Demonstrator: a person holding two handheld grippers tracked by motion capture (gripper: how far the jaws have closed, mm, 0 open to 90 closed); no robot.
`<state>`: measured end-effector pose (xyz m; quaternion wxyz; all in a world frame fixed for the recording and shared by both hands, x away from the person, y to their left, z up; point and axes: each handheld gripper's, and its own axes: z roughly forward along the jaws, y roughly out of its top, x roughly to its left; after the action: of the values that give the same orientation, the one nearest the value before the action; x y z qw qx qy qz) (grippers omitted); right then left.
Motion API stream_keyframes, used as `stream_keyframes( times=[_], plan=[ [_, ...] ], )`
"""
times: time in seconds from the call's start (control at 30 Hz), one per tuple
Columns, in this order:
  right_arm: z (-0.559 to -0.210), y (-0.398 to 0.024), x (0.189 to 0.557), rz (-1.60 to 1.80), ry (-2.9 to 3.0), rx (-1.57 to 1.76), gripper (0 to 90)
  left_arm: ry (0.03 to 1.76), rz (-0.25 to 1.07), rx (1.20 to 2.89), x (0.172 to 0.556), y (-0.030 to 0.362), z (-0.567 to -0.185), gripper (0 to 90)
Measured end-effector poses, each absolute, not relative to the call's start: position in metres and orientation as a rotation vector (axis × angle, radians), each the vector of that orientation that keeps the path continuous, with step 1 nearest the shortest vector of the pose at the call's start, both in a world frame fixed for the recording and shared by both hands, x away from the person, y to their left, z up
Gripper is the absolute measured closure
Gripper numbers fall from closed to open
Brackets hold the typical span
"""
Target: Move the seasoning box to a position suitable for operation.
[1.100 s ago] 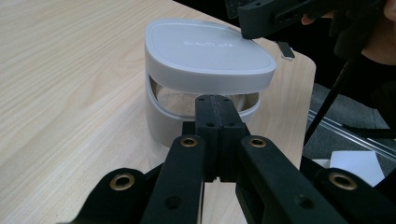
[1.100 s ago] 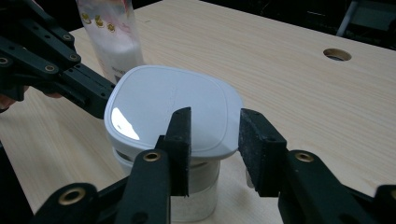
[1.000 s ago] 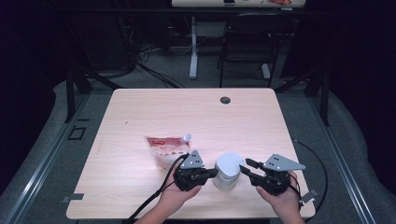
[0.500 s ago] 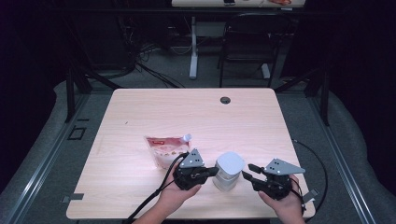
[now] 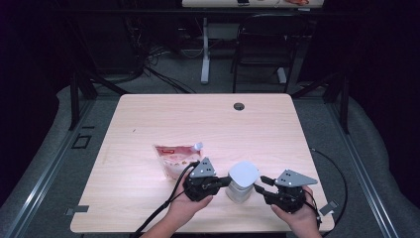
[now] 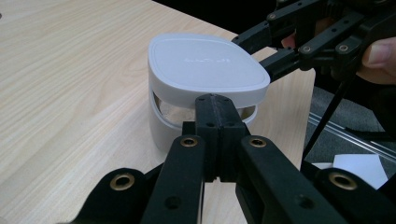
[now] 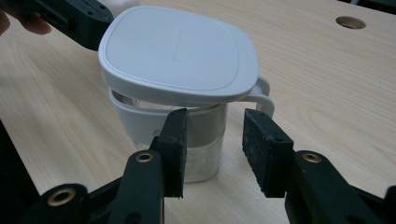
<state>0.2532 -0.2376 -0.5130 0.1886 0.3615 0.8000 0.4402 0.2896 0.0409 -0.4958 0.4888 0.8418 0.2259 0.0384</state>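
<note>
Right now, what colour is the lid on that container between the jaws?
White lid, clearest in the right gripper view.

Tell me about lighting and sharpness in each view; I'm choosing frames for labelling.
High view: table evenly lit, surroundings nearly black. Left gripper view: white container sharp, nearest black linkages soft. Right gripper view: soft sheen on the lid, no harsh glare.

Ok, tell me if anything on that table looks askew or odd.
The white container's lid sits tilted, raised off the container body so a gap shows beneath it. The pouch lies flat on the table; nothing spilled.
</note>
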Motion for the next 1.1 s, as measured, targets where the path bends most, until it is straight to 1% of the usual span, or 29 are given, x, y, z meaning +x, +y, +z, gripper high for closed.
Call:
stream_keyframes(
  times=[0.4, 0.47, 0.83, 1.1],
  plan=[
    [-0.513, -0.236, 0.253, 1.246, 2.24, 1.018, 60.2, 0.547, 0.102, 2.052, 0.288, 0.042, -0.497, 90.0],
    [-0.513, -0.236, 0.253, 1.25, 2.236, 1.014, 59.0, 0.55, 0.1, 2.055, 0.289, 0.043, -0.498, 90.0],
    [-0.511, -0.235, 0.253, 1.261, 2.21, 1.014, 55.1, 0.581, 0.107, 2.059, 0.29, 0.056, -0.504, 90.0],
    [-0.507, -0.235, 0.253, 1.28, 2.187, 1.001, 55.0, 0.609, 0.118, 2.059, 0.288, 0.073, -0.507, 89.6]
  ],
)
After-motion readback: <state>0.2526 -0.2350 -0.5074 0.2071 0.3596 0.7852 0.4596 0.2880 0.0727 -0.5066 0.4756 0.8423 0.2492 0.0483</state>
